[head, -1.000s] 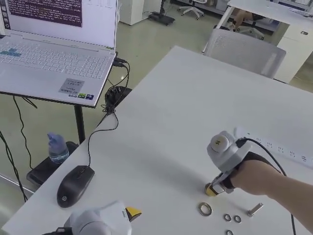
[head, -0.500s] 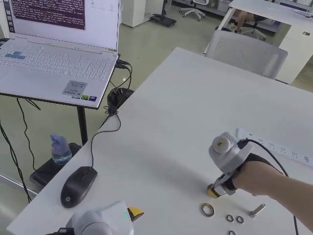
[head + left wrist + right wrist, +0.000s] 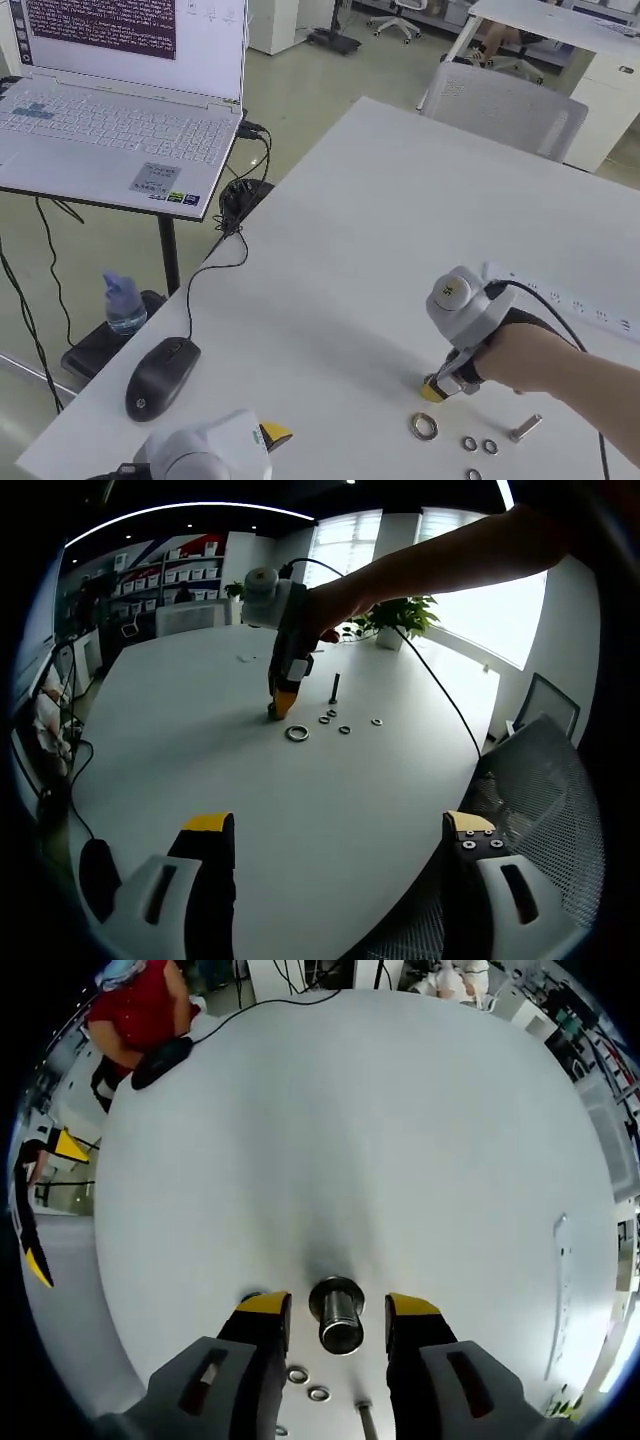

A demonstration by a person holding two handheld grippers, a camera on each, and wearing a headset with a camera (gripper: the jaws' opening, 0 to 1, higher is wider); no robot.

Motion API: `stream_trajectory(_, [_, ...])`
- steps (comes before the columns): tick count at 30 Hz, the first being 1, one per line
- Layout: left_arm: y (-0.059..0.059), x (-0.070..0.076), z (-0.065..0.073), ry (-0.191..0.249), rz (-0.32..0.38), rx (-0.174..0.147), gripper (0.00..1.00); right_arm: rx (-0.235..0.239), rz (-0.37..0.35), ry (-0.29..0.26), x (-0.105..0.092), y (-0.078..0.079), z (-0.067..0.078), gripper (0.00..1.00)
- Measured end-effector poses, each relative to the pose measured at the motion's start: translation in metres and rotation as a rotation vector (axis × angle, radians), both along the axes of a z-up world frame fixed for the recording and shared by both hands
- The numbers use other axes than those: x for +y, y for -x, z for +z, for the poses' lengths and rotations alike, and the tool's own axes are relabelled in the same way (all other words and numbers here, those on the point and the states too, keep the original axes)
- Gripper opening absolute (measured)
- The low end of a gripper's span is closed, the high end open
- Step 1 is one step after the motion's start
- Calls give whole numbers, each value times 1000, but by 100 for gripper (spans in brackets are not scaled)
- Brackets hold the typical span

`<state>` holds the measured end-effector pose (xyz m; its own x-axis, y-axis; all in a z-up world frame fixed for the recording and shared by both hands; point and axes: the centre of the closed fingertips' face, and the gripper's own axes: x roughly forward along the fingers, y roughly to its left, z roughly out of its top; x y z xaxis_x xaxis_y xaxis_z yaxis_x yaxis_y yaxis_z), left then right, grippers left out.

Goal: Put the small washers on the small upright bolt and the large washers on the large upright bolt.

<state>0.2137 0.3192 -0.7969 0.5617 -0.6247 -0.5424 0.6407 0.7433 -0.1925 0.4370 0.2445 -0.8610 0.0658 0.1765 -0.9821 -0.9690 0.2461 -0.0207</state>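
Your white worktop (image 3: 380, 230) stands in an office, with a mouse (image 3: 160, 375) on its left edge. Your right tongs (image 3: 336, 1308) point down, jaws parted around the large bolt (image 3: 339, 1328). Washers (image 3: 424, 427) lie just beside it. Your left tongs (image 3: 338, 825) gape wide, empty.

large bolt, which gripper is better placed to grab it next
Right. The right gripper has its open jaws either side of the large bolt. The left gripper is open, back near the edge of the table, far from it.

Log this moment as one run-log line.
right gripper: open, jaws astride large bolt | left gripper: open, empty | washers: loose on table
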Motion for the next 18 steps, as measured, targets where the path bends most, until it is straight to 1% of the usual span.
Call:
stream_trajectory(1, [0, 0, 0, -2, -1, -1, 85, 6, -9, -13, 1, 1, 2, 40])
stream_trajectory(9, [1, 0, 6, -9, -2, -10, 85, 1, -6, -11, -4, 1, 11, 39])
stream_trajectory(11, [0, -1, 9, -7, 0, -20, 86, -4, -9, -18, -4, 1, 16, 39])
stream_trajectory(13, [-1, -2, 11, -5, 1, -22, 86, -5, -17, -32, -3, -1, 22, 38])
stream_trajectory(17, [-5, -1, 14, -16, 8, -29, 90, -8, -12, -37, -4, 1, 30, 38])
stream_trajectory(18, [-7, -1, 14, -22, 10, -35, 90, -6, -14, -37, -5, 1, 32, 38])
